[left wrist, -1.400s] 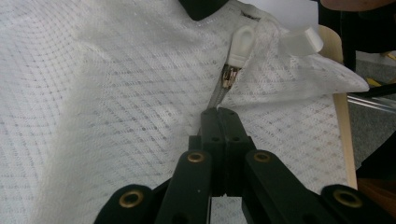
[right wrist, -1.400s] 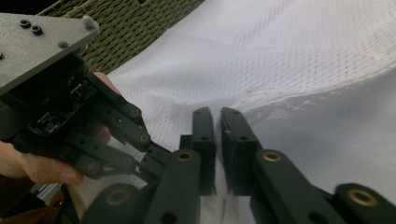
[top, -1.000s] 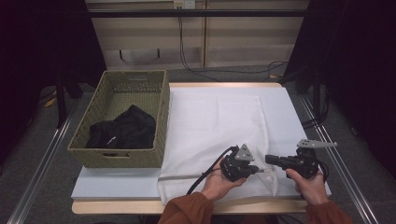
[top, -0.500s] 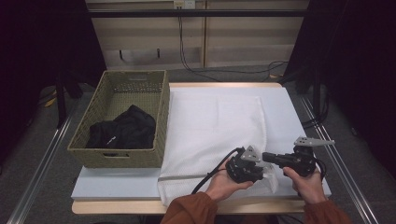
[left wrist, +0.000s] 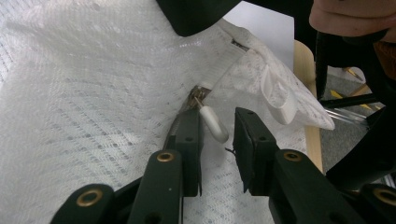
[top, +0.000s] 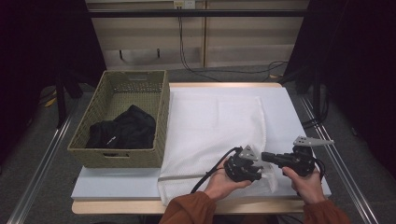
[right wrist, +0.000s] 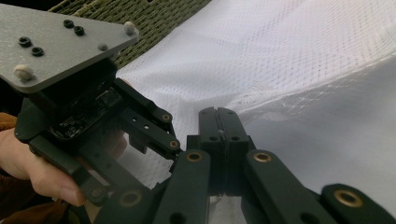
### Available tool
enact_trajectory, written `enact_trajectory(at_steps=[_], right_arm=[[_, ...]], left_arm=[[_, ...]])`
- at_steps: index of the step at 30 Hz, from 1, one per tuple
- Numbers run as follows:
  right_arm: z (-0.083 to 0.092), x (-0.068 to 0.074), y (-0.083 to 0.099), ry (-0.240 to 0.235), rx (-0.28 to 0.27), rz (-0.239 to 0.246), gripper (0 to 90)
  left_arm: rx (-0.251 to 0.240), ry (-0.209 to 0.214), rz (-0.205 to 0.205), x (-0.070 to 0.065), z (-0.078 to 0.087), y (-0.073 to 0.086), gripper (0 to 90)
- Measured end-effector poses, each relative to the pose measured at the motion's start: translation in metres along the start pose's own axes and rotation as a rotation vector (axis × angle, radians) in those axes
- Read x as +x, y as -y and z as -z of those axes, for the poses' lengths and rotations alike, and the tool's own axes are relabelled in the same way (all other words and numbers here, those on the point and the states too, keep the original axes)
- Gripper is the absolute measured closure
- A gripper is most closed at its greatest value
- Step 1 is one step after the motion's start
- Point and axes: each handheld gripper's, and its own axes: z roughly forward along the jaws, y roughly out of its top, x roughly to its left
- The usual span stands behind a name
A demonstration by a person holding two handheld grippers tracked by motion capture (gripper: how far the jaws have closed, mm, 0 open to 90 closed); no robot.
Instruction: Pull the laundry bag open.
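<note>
Opening the mesh bag's zip
Left gripper (left wrist: 217,142) jaws part-open around the zip pull (left wrist: 212,123); right gripper (right wrist: 218,122) pinches the soft, light mesh bag (top: 215,121), best held beside the zip

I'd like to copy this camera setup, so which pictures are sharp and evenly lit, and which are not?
High view: table bright, surroundings nearly black. Left gripper view: zipper pull sharp, white mesh bag evenly lit. Right gripper view: nearby mesh bag blurs to a pale glare at right, with dark framing from the left gripper.
</note>
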Motion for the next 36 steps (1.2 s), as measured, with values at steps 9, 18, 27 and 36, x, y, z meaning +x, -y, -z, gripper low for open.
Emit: enact_trajectory(at_steps=[9, 18, 27, 36], right_arm=[[0.003, -0.003, 0.004, -0.004, 0.006, -0.002, 83.1], [0.007, -0.006, 0.015, -0.007, 0.023, -0.023, 68.0], [0.005, -0.001, 0.019, -0.030, 0.049, -0.019, 85.4], [0.004, 0.002, 0.018, -0.048, 0.053, 0.012, 86.4]], left_arm=[[-0.014, -0.011, 0.030, 0.004, 0.002, 0.003, 86.7], [-0.061, -0.017, 0.053, 0.006, 0.014, 0.002, 86.8], [-0.065, -0.016, 0.054, 0.006, 0.015, 0.005, 86.4], [-0.069, -0.024, 0.050, 0.007, 0.013, 0.004, 83.1]])
